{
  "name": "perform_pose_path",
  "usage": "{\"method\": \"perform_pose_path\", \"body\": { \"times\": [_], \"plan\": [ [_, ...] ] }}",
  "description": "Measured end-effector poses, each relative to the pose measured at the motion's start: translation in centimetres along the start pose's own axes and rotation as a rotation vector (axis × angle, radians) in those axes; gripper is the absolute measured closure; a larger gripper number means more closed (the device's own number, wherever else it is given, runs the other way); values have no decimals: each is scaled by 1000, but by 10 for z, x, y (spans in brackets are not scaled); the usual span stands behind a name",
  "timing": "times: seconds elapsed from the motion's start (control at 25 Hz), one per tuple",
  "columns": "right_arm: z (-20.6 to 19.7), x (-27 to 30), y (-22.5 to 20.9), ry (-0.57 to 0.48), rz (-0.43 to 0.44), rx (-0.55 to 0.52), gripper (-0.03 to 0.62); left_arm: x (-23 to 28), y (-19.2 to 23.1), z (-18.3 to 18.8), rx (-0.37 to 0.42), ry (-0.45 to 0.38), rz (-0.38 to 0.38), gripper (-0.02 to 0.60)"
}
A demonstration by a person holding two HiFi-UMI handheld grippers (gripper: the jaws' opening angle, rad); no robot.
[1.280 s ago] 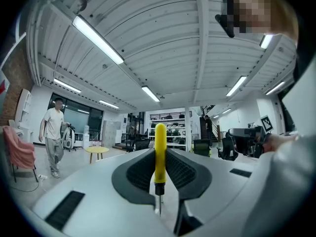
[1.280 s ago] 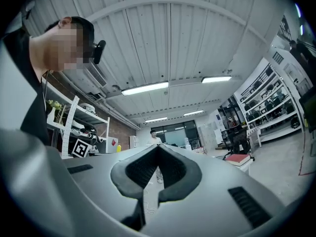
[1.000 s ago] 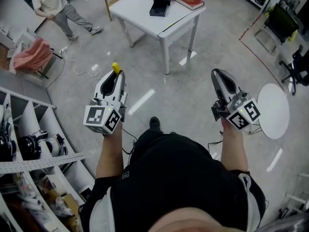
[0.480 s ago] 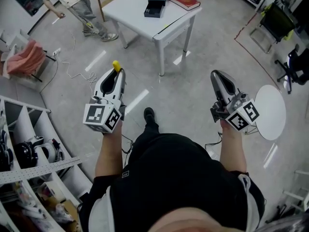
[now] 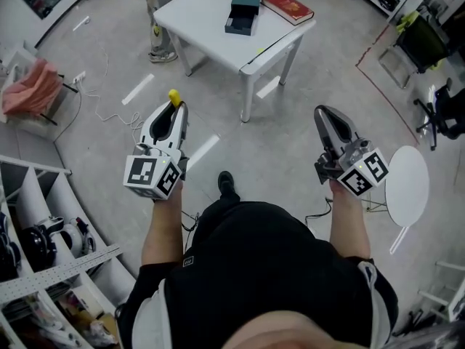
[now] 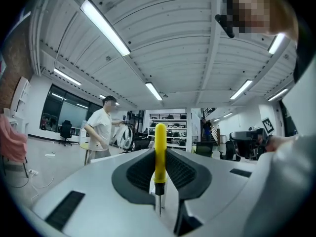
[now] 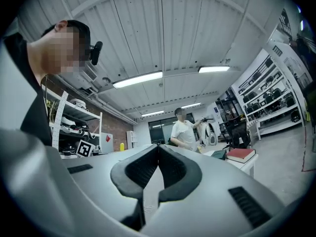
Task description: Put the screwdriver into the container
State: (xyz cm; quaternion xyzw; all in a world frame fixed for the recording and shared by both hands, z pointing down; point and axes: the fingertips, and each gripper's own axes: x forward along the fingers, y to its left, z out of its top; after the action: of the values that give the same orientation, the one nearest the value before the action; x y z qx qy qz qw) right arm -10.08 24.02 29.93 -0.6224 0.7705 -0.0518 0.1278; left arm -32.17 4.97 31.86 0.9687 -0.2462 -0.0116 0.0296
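Observation:
In the head view my left gripper [image 5: 174, 107] is shut on a screwdriver, whose yellow handle [image 5: 174, 97] pokes out past the jaw tips. The left gripper view shows the screwdriver [image 6: 160, 149] upright between the dark pads, its metal shaft pointing back toward the camera. My right gripper [image 5: 324, 113] is shut with nothing in it, its pads [image 7: 174, 168] pressed together. Both are held above the floor in front of the person's body. A dark green container [image 5: 243, 9] sits on the white table [image 5: 200, 17] ahead, far from both grippers.
A red book [image 5: 288, 5] lies beside the container. A person's legs [image 5: 158, 27] stand at the table's left end. Shelves with gear [image 5: 43, 224] line the left. A small round white table [image 5: 407, 184] and office chairs [image 5: 443, 107] are on the right. A pink cloth [image 5: 25, 87] and cables are far left.
The other person has walked right, up to the table's left end. The head view has shifted a little toward the table. Both grippers keep their pose and hold.

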Motion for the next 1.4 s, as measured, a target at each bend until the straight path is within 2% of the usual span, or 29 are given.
{"method": "perform_pose_path", "body": {
  "times": [0.4, 0.68, 1.12, 1.4],
  "plan": [
    [-8, 119, -13, 42, -2, -17, 563, 56, 99, 2, -37, -15, -27, 508],
    [-12, 168, -16, 55, -25, -30, 563, 77, 139, -2, -60, -22, -65, 506],
    [-12, 180, -59, 42, -51, -2, 563, 131, 136, -13, -80, 12, -107, 507],
    [-2, 176, -146, 28, -44, 32, 564, 206, 107, -22, -75, 44, -92, 506]
  ]
}}
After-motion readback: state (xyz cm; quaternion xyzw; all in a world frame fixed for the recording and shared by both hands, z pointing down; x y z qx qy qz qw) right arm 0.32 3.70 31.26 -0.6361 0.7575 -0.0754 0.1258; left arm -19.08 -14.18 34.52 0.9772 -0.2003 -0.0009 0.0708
